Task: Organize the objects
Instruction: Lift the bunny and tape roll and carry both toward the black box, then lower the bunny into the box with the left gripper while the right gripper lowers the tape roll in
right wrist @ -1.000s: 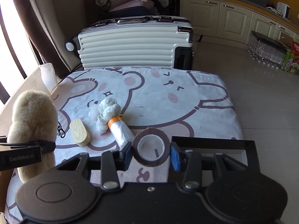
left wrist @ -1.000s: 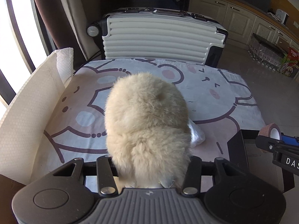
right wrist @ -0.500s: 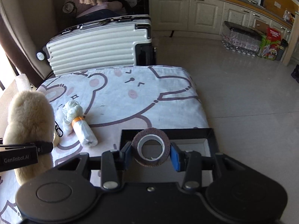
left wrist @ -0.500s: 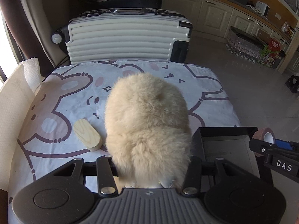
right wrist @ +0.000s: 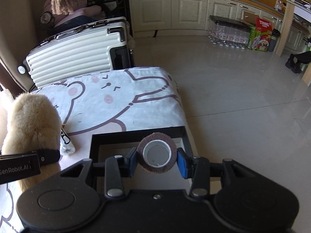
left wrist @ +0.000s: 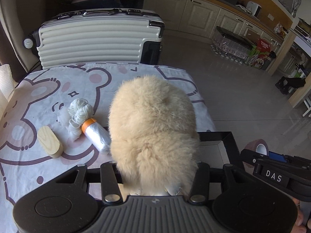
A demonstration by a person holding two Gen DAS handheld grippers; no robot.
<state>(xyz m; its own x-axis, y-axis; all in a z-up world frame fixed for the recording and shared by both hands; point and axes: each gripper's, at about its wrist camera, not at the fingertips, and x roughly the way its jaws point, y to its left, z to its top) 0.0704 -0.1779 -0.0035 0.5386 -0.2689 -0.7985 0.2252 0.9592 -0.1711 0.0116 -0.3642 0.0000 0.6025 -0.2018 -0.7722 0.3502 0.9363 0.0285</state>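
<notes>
The step in hand looks like the carry to the box: both tools are loaded and poised by the black box at the right edge of the desk. Going left to right, a wooden block, a ball of white yarn and a plastic roll with an orange cap lie close together on the desk, apparently not yet sorted. Just right of them the left tool is clamped on a cream plush, which hangs above the desk and hides the box's left part in the left wrist view. Further right, the right tool is clamped on a brown tape roll, its blue pads pressing both sides, with the roll held over the open box. The next move probably calls for lowering each item inside the box walls before letting go; the plush is bulky and may crowd the tape or catch the rim, so one drop at a time seems wiser. The desk wears a white cloth printed with cartoon bears. Behind it stands a white ribbed suitcase; to the right spreads a glossy tiled floor, with cream cabinets, packed water bottles and bright cartons along the far wall.
</notes>
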